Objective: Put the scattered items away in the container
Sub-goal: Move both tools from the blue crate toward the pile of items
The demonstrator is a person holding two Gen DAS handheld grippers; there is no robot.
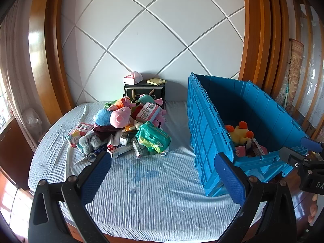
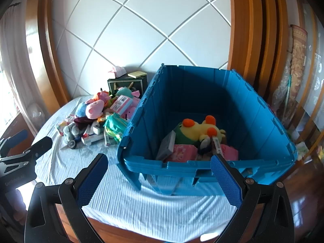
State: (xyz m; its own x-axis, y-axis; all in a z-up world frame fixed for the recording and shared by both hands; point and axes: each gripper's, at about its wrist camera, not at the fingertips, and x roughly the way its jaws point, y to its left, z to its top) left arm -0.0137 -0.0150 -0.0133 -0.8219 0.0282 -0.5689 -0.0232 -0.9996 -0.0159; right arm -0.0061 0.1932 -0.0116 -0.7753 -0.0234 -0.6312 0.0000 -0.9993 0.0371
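two grippers, left gripper (image 1: 162,174) and right gripper (image 2: 160,174), both with jaws spread wide and empty, above a pale sheet (image 1: 141,192); scattered toys and boxes (image 1: 125,127) heaped left of the blue container (image 2: 202,168), which holds a yellow plush (image 2: 200,130).

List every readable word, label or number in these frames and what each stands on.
"DA", cut off by the frame edge: on the right hand-held gripper body.
Pale lettering on the left hand-held gripper body: too blurred to read.
Barcode label on the pink box in the pile: too small to read.
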